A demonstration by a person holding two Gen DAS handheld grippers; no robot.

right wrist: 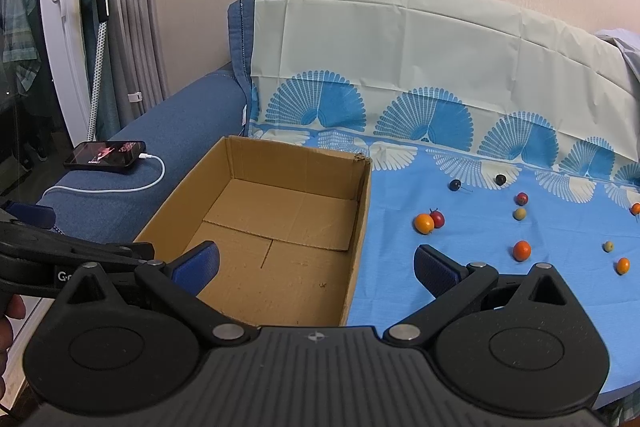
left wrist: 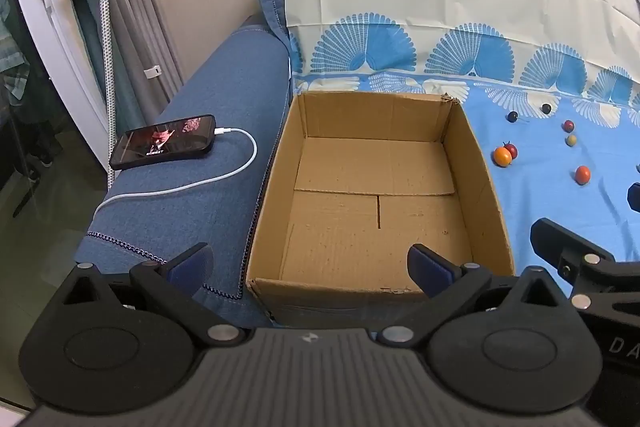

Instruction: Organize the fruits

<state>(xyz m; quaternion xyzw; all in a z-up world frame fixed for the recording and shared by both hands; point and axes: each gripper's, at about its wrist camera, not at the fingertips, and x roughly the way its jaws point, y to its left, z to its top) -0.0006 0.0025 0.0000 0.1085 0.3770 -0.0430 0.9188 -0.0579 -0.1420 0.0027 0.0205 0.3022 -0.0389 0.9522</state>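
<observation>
Both jaws are spread fully, nothing gripped — left gripper [left wrist: 310, 265] over the empty cardboard box [left wrist: 486, 187], right gripper [right wrist: 318, 263] at its right wall. Small fruits [right wrist: 522, 250] are scattered on the blue cloth [right wrist: 400, 267] — none boxed.

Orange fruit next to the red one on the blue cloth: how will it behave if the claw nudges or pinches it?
The orange fruit is round and smooth, so a nudge would probably roll it across the blue cloth. It touches the red fruit, which would likely get bumped too. It looks small and glossy, probably light, and may slip or bruise under a hard pinch.
</observation>
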